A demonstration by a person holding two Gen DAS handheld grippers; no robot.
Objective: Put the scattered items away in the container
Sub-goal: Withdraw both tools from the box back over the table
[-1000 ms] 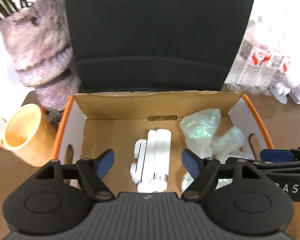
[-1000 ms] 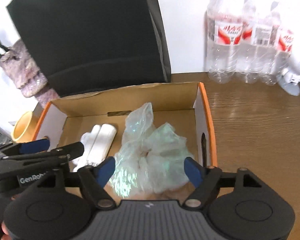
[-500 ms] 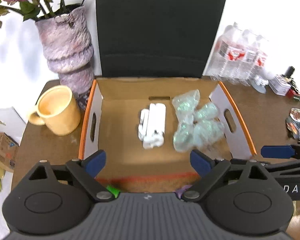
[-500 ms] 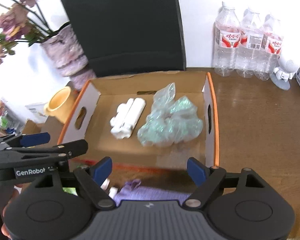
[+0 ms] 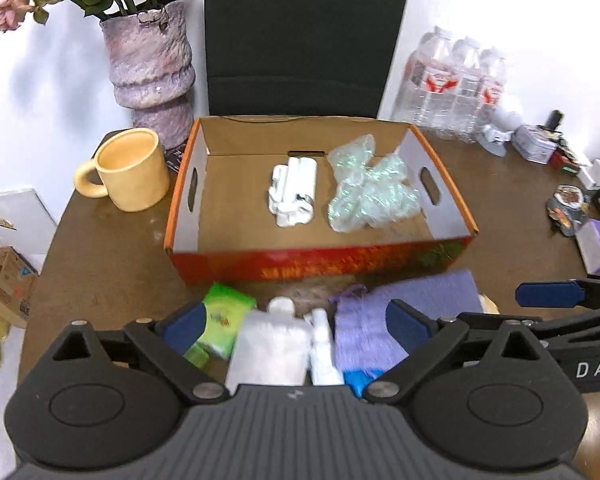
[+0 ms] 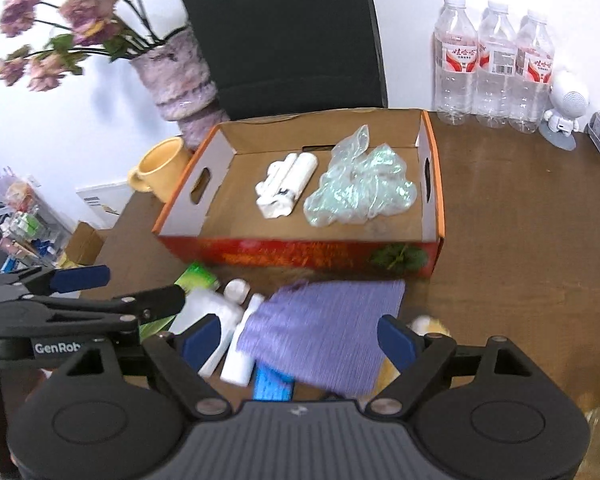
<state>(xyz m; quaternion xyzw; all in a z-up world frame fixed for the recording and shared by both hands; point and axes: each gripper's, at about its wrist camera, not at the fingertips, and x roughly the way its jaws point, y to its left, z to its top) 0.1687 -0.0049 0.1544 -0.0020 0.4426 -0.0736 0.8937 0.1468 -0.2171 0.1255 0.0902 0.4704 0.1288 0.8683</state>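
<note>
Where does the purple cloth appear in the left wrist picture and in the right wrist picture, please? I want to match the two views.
Left wrist: the purple cloth lies low, right of centre, in front of the cardboard box.
Right wrist: the purple cloth lies low in the centre, between the open fingers.
Shared landmark: the box's red front wall.

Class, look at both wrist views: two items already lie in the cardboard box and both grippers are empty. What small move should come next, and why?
Probably lower the open right gripper onto the purple cloth and close on it. The cloth lies on the table in front of the box, right between that gripper's fingers, and partly covers the blue item beside it. The left gripper is open over the white pouch.
</note>
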